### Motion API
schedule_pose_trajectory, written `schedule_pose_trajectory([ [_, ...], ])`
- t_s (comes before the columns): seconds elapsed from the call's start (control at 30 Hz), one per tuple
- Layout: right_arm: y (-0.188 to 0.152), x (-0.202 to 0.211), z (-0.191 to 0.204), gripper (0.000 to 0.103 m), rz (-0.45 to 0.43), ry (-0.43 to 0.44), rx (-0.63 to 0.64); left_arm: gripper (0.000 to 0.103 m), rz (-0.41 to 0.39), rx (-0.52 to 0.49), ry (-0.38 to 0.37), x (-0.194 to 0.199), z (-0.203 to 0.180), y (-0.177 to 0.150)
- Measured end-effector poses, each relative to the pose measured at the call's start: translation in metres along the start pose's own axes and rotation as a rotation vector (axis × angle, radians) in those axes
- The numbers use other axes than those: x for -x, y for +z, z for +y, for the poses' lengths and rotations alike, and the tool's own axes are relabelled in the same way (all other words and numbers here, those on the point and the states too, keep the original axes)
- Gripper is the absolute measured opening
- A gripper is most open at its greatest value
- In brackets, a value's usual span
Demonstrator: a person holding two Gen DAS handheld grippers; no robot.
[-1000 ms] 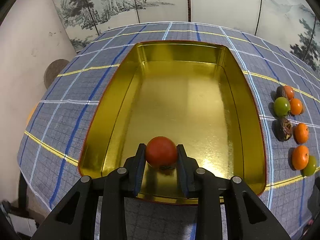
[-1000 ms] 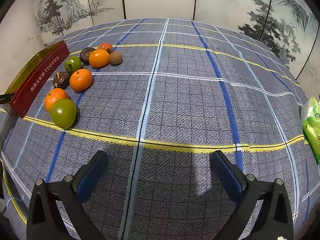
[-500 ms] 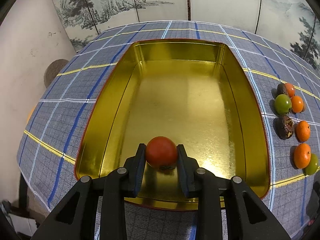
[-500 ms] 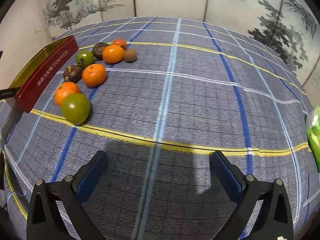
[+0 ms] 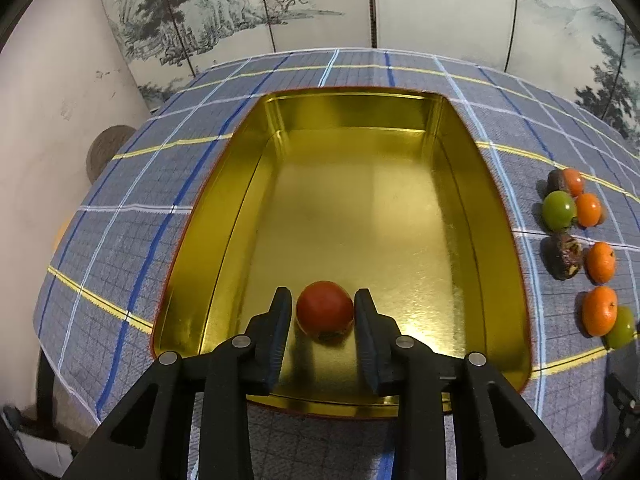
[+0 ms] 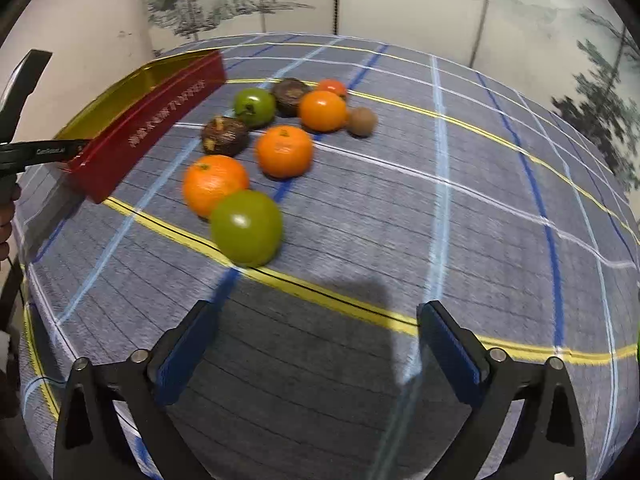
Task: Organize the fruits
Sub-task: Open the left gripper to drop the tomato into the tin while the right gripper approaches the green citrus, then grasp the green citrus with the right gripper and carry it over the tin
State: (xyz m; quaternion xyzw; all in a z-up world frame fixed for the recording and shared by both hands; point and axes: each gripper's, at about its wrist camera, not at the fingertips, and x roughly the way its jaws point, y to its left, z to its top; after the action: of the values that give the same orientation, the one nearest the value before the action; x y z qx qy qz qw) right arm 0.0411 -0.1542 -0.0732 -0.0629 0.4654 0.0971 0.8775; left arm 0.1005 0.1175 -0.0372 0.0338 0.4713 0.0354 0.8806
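My left gripper (image 5: pixel 323 312) is shut on a red tomato (image 5: pixel 325 313) and holds it over the near end of the gold tin tray (image 5: pixel 496 216). The tray's red outer wall (image 6: pixel 160 116) shows at the left of the right wrist view. My right gripper (image 6: pixel 316 344) is open and empty above the cloth. Ahead of it lies a cluster of fruit: a green tomato (image 6: pixel 246 227), oranges (image 6: pixel 214 184) (image 6: pixel 284 151) (image 6: pixel 322 110), a second green tomato (image 6: pixel 254 105), two dark fruits (image 6: pixel 224 135) and a kiwi (image 6: pixel 361 121). The same fruits (image 5: pixel 576 248) lie right of the tray.
The table has a blue plaid cloth (image 6: pixel 440 200). A painted folding screen (image 5: pixel 360 4) stands behind it and a white wall (image 5: pixel 48 92) at the left. The left gripper's handle (image 6: pixel 36 152) shows at the left edge of the right wrist view.
The right gripper has swung left and closer to the fruit cluster, which now looms larger. The left gripper has held the tomato over the tray, drifting slightly.
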Motion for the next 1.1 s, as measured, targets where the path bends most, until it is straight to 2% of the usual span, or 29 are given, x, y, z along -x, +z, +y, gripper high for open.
schedule_pose_trajectory([
  [0.17, 0.009, -0.003, 0.01, 0.085, -0.016, 0.016, 0.02, 0.041, -0.036, -0.003, 0.003, 0.015, 0.0, 0.002],
  [0.23, 0.012, -0.004, 0.013, 0.075, -0.024, 0.024, 0.03, 0.043, -0.047, 0.005, 0.0, 0.022, 0.004, 0.002],
  [0.3, 0.014, -0.004, 0.016, 0.07, -0.031, 0.029, 0.039, 0.045, -0.058, 0.011, 0.0, 0.029, 0.006, 0.002],
  [0.43, 0.018, -0.005, 0.021, 0.052, -0.04, 0.039, 0.05, 0.057, -0.079, 0.038, -0.006, 0.044, 0.014, -0.001],
  [0.57, 0.02, -0.005, 0.025, 0.044, -0.047, 0.042, 0.057, 0.059, -0.092, 0.057, -0.013, 0.054, 0.021, -0.004],
  [0.63, 0.022, -0.005, 0.025, 0.036, -0.049, 0.046, 0.054, 0.062, -0.096, 0.068, -0.013, 0.058, 0.024, -0.005],
  [0.7, 0.022, -0.005, 0.025, 0.033, -0.05, 0.054, 0.051, 0.065, -0.1, 0.082, -0.01, 0.06, 0.029, -0.008],
  [1.1, 0.025, -0.001, 0.019, 0.032, -0.061, 0.063, 0.014, 0.067, -0.087, 0.171, 0.013, 0.063, 0.06, -0.02],
])
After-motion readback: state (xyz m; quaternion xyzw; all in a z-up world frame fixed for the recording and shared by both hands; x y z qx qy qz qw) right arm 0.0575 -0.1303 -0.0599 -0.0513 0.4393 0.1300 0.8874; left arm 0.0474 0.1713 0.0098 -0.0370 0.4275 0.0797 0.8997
